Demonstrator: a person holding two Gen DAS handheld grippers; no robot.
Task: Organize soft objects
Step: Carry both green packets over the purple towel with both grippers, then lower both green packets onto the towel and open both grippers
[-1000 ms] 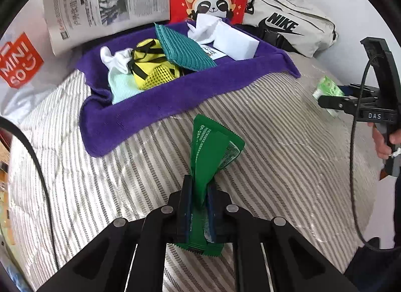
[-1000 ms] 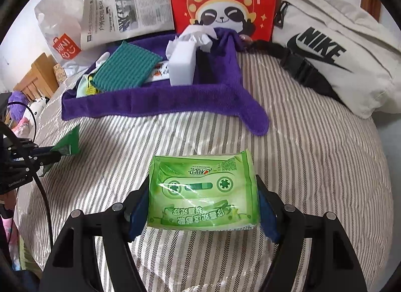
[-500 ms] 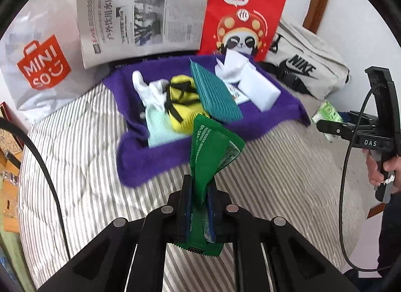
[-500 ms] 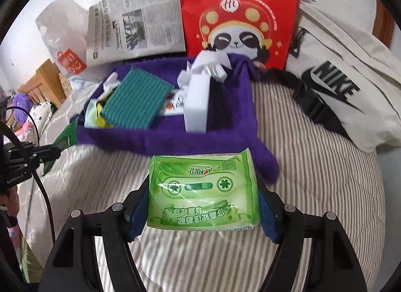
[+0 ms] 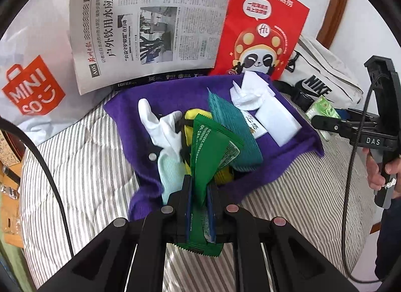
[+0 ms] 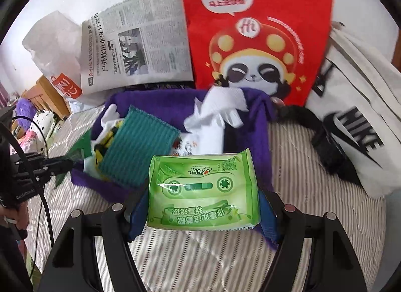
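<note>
Both loads are mid-carry toward the purple towel-lined tray (image 5: pixel 130 106) at the head end of the bed (image 5: pixel 75 166); neither is released yet.

Left tongs (image 5: pixel 199 200): closed tight on a dark green sachet (image 5: pixel 210 151), pinched near its lower end, with the serrated edge sticking out below the pads. The sachet stands upright and hangs over the tray's near edge, in front of the white glove (image 5: pixel 160 126), yellow mesh item (image 5: pixel 190 119) and teal cloth (image 5: pixel 233 126) already inside.

Right tongs (image 6: pixel 203 204): spread wide, clamped across the flanks of a light green wipes pack (image 6: pixel 203 189), held flat with its label up. The pack sits above the tray's near edge, just short of the white tissue packet (image 6: pixel 213 126).

Pose: both tools point toward the headboard side and tilt downward, the left one coming in from the tray's left end, the right from its right end. The person's right hand (image 5: pixel 376 166) shows on the handle.

Likely next: lower each item into a free gap, then open. Tray looks crowded; the sachet may tip onto the cloth. Red panda bag (image 6: pixel 255 31), newspaper (image 5: pixel 150 26) and Nike bag (image 6: pixel 356 116) stand behind, untouched.
</note>
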